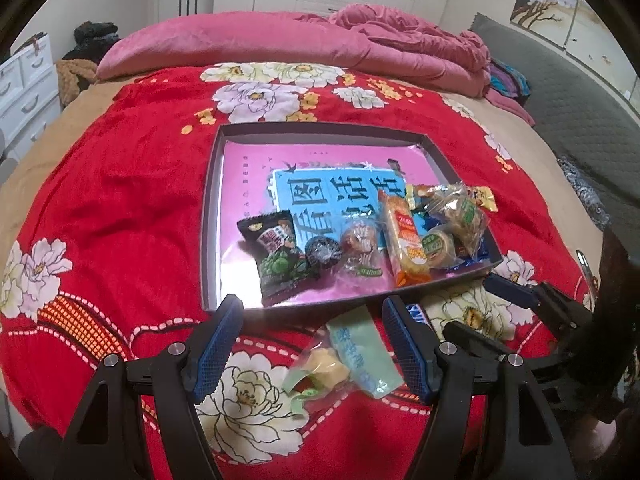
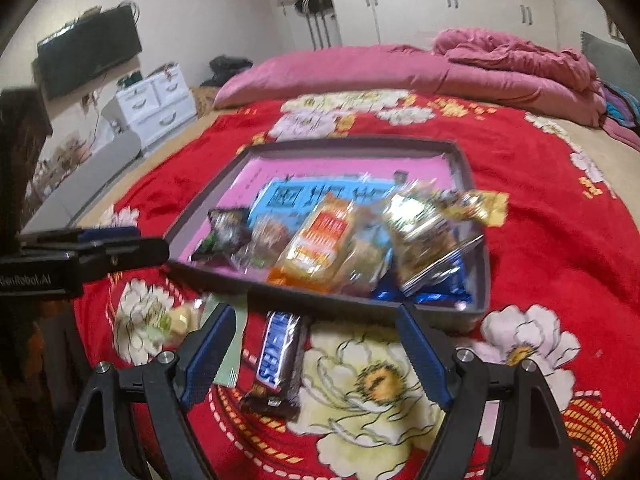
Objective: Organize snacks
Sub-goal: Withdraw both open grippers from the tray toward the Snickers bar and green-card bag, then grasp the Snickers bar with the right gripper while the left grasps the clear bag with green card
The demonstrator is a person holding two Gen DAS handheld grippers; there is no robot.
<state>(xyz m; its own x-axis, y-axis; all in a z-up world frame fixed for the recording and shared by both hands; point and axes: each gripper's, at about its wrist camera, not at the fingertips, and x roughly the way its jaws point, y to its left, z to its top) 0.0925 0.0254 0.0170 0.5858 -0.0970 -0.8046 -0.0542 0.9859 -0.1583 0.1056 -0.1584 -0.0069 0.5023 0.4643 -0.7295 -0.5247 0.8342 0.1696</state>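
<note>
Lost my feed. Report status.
Both grippers open, empty. Left gripper over green packet; right gripper over chocolate bar. Tray ahead, unobstructed.

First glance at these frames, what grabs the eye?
The red floral blanket covering the bed, then the shallow tray on it with snack packets heaped at its near right corner. In front of the tray, a pale green packet and a brown chocolate bar lie between open tongs.

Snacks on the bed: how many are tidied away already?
Most already lie in the tray. Nothing is in hand: the left gripper and right gripper both have open, empty jaws. Left over: the pale green packet and the brown chocolate bar on the red blanket.
</note>
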